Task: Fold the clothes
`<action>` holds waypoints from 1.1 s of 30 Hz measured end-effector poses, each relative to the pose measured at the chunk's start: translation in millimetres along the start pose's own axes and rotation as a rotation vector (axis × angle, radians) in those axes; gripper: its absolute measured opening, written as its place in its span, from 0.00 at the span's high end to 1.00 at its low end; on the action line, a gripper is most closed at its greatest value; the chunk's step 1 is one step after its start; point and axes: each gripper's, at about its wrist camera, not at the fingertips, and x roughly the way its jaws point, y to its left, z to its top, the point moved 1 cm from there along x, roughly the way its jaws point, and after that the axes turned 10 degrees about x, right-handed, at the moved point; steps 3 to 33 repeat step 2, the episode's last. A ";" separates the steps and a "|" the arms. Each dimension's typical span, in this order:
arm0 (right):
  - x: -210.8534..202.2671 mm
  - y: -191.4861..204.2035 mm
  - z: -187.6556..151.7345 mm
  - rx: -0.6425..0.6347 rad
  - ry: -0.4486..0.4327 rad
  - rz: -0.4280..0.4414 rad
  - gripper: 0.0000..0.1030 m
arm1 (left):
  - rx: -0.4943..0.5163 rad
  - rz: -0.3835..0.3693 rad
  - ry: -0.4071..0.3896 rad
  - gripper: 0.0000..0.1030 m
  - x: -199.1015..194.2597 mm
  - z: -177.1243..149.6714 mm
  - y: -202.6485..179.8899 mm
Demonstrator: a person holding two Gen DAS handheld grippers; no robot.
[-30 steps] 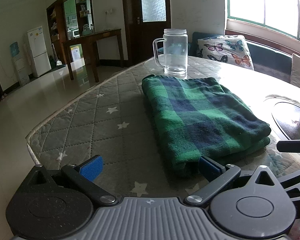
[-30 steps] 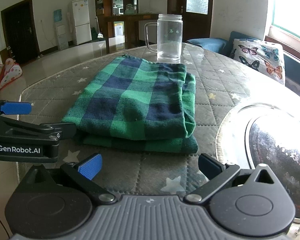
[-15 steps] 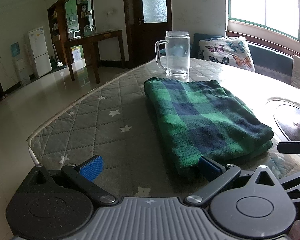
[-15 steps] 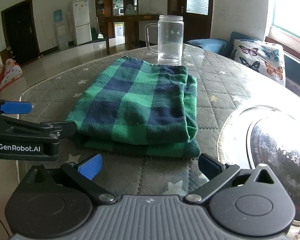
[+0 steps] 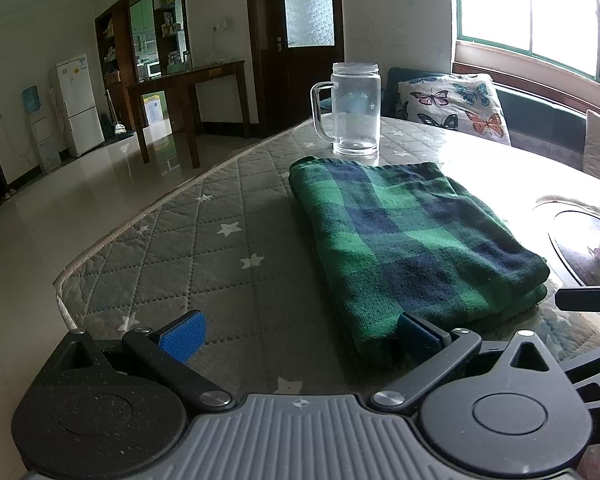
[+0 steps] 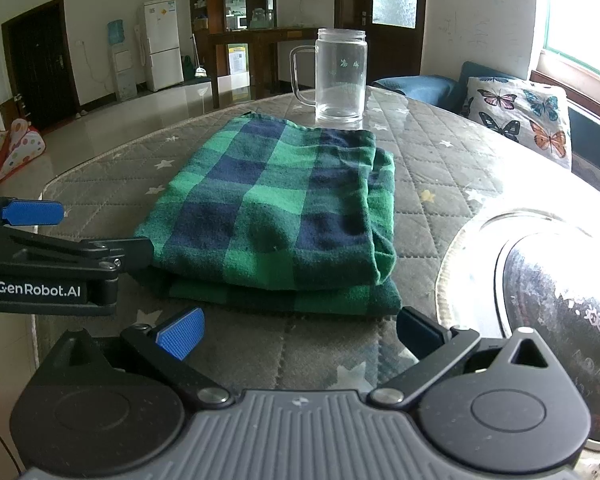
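Note:
A green and navy plaid cloth point(image 5: 412, 240) lies folded in a thick rectangle on the quilted star-patterned table cover point(image 5: 204, 248). My left gripper point(image 5: 300, 336) is open at the cloth's near left corner, and its right finger touches the folded edge. In the right wrist view the same cloth point(image 6: 284, 216) lies just beyond my right gripper point(image 6: 300, 332), which is open and holds nothing. The left gripper's fingers point(image 6: 32, 213) reach in from the left edge of that view, one beside the cloth's near left corner.
A clear glass mug point(image 5: 356, 108) stands just behind the cloth. A dark round turntable point(image 6: 560, 280) takes up the table to the right. The table edge point(image 5: 100, 248) runs along the left. Behind the table is a butterfly cushion point(image 5: 452, 104) on a bench.
Both views shift only a little. The cloth sits slightly nearer to the right gripper. Both grippers stay open and the cloth keeps its shape.

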 end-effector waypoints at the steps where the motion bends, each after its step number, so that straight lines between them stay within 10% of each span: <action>1: 0.4 -0.3 0.2 0.002 0.000 0.001 0.00 | 0.000 0.000 0.000 0.00 -0.1 0.0 0.0; 33: 0.7 -0.1 0.2 0.003 0.001 0.002 0.00 | 0.000 -0.001 0.000 0.00 -0.3 -0.3 -0.1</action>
